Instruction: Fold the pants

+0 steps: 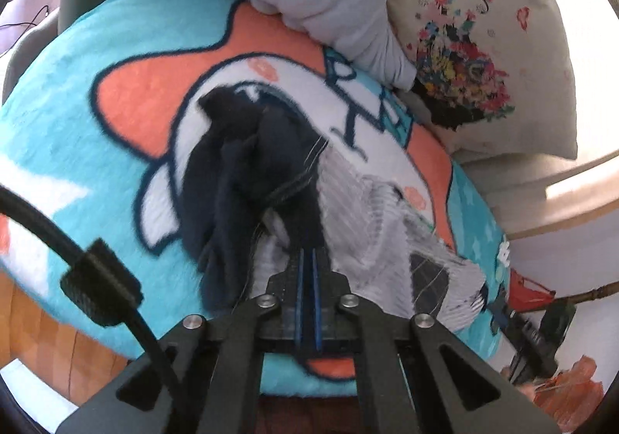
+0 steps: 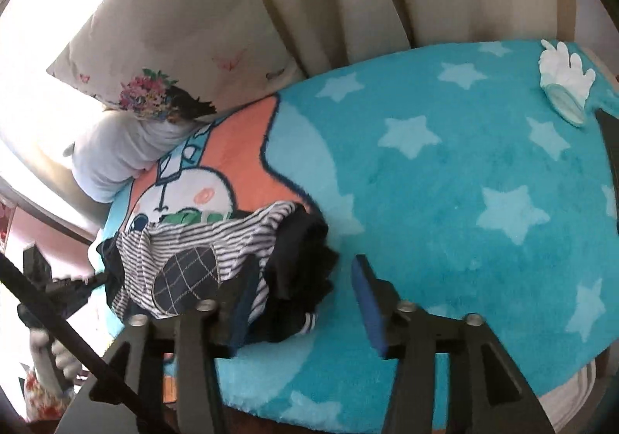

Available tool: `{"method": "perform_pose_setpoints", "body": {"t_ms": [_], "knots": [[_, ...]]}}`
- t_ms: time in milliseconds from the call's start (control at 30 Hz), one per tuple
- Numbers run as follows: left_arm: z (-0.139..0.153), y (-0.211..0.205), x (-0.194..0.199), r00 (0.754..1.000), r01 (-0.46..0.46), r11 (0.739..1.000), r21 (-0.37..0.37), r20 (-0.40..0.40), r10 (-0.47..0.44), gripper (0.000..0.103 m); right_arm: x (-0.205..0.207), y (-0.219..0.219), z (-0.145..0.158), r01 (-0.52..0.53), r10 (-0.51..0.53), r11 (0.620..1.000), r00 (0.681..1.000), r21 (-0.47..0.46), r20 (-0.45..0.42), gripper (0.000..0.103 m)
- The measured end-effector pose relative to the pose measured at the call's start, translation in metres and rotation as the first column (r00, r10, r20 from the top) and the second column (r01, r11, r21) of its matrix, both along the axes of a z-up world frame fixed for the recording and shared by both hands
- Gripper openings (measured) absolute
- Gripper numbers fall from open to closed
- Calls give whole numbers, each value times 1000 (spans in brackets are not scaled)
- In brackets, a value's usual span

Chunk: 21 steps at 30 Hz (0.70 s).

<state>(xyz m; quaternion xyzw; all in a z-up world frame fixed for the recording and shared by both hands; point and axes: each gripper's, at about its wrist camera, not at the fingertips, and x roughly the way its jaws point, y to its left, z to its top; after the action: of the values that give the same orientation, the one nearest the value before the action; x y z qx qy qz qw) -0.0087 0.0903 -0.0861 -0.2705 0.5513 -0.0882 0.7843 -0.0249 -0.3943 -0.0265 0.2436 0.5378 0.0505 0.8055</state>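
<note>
— Pants [image 2: 216, 263], where do they lie just now?

— Bunched in a heap on the turquoise star blanket [image 2: 445, 178], over the cartoon print. Striped white-and-navy cloth with a dark checked patch, and a darker navy part crumpled beside it.

— And the left tongs [image 1: 307, 267]?

— Nearly shut, the two blue pads almost together, with the fabric of the pants pinched between them. In the left wrist view the striped cloth spreads to the right of the tips and the navy folds rise just ahead and to the left.

— The right tongs [image 2: 305, 302]?

— Spread wide, holding nothing. One blue-padded finger presses against the near edge of the heap, the other stands apart over bare blanket. The navy part of the pants lies between and just ahead of them.

— Anything else around?

— A floral cushion [image 2: 154, 58] and a pale grey rolled pillow [image 2: 116, 159] at the far end of the blanket, touching each other. A white glove [image 2: 565, 74] lies well away from the pants, near the blanket's far corner.
</note>
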Motion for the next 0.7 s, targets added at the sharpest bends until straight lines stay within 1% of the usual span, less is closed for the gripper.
{"method": "perform_pose_setpoints", "body": {"t_ms": [67, 133, 200, 233, 300, 333, 367, 400, 433, 467, 500, 533, 633, 700], "knots": [[-5, 1, -8, 1000, -2, 1000, -5, -20, 1, 4, 9, 3, -8, -6, 7, 999, 1000, 54, -11, 69], [-8, 4, -11, 999, -12, 998, -63, -32, 10, 4, 16, 9, -20, -5, 7, 998, 999, 63, -39, 69], [-10, 6, -8, 999, -40, 994, -103, -37, 36, 7, 20, 16, -31, -5, 10, 997, 998, 71, -69, 69], [-10, 6, -5, 998, -50, 993, -110, -37, 46, 10, 22, 19, -37, -5, 13, 996, 996, 90, -86, 69], [-8, 2, 1, 998, -53, 993, -104, -26, 50, 21, 23, 23, -46, 6, 5, 995, 993, 96, -120, 71], [-7, 1, 3, 998, -54, 994, -98, -21, 52, 21, 24, 26, -53, 23, -8, 994, 990, 108, -140, 73], [-7, -1, 5, 998, -57, 994, -91, -19, 55, 22, 23, 28, -55, 39, -24, 993, 990, 114, -136, 74], [-6, -2, 6, 998, -60, 994, -90, -16, 58, 22, 23, 30, -56, 44, -28, 992, 991, 119, -130, 74], [-5, -2, 7, 998, -63, 994, -91, -9, 62, 22, 26, 33, -56, 28, -10, 990, 991, 139, -133, 53], [-2, -2, 8, 998, -66, 994, -90, -1, 67, 22, 29, 34, -56, 15, 10, 985, 990, 173, -139, 19], [0, -1, 9, 997, -73, 993, -90, 8, 74, 22, 32, 34, -58, 12, 24, 972, 988, 236, -153, 19], [2, 0, 10, 996, -83, 992, -94, 20, 85, 22, 33, 32, -54, 18, 17, 972, 989, 235, -146, 19], [6, 4, 14, 993, -104, 990, -96, 41, 108, 25, 33, 20, -28, 4, 5, 993, 997, 117, -74, 18], [8, 6, 15, 992, -113, 989, -96, 50, 118, 27, 34, 7, -20, 28, -25, 998, 998, 50, -59, 18]]}}
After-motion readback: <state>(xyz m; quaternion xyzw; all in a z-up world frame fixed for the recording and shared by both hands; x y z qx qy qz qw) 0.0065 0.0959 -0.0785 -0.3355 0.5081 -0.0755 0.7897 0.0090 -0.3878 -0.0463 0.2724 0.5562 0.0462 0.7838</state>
